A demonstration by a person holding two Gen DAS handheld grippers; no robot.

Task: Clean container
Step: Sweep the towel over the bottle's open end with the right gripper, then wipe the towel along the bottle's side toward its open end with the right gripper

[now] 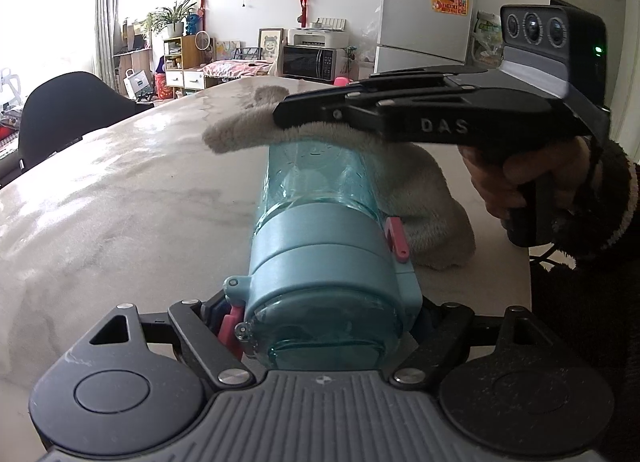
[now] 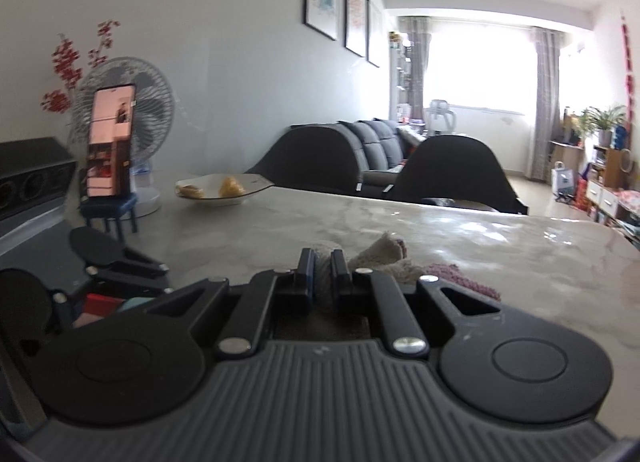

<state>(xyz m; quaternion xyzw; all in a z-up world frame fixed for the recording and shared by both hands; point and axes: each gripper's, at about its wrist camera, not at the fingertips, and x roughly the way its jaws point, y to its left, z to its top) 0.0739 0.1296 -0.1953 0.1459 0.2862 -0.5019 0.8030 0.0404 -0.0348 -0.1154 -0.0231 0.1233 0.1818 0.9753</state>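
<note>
A clear teal bottle (image 1: 320, 182) with a light blue lid (image 1: 320, 258) and a pink latch points away from me over the marble table (image 1: 120, 202). My left gripper (image 1: 328, 322) is shut on the lid, one finger on each side. A fluffy grey cloth (image 1: 424, 198) drapes over the bottle's far end and hangs down its right side to the table. My right gripper (image 1: 288, 114) reaches in from the right above the bottle, shut on that cloth. In the right wrist view, the cloth (image 2: 384, 252) sticks out between the pads of the right gripper (image 2: 322, 270).
A person's hand (image 1: 520, 174) in a dark sleeve holds the right gripper. A plate (image 2: 216, 198) with yellow food and a phone (image 2: 110, 142) on a small stand sit at the table's far side. Black chairs (image 2: 452, 170) line the far edge. A pink knitted piece (image 2: 460, 278) lies by the cloth.
</note>
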